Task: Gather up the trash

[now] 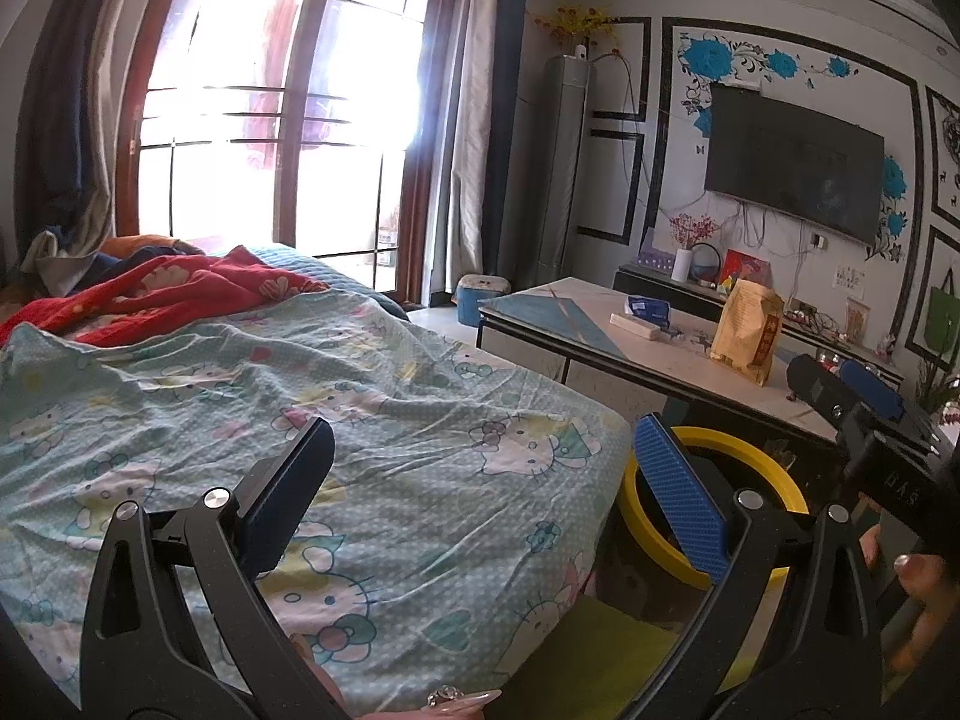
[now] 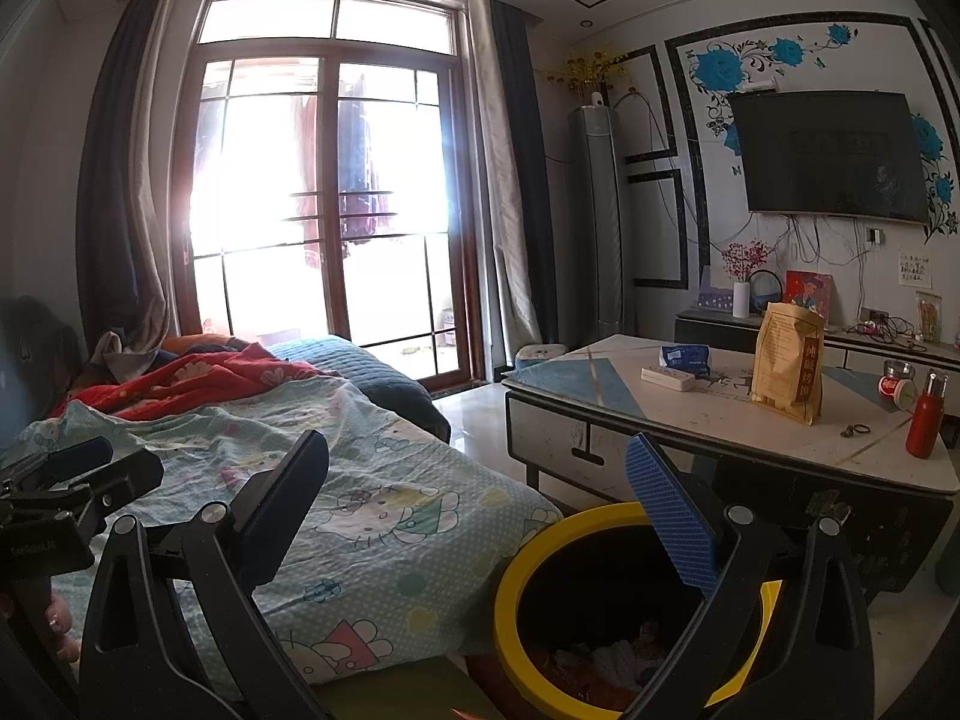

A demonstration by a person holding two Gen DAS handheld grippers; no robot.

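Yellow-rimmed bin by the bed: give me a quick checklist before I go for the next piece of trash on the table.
1. Left tool empty, open: ok.
2. Right tool empty, open: ok.
3. Yellow-rimmed bin uncovered, trash already inside: ok.
4. Bin room left: cannot tell, its bottom is dark.
5. Targets on coffee table: tan snack bag upright, blue packet lying flat, in view: ok.
6. Red bottle stands upright near the table's edge; whether it is trash: cannot tell.

Right claw (image 2: 474, 504) spread empty above yellow-rimmed bin (image 2: 510, 588), trash inside, beside bed (image 2: 372, 468)
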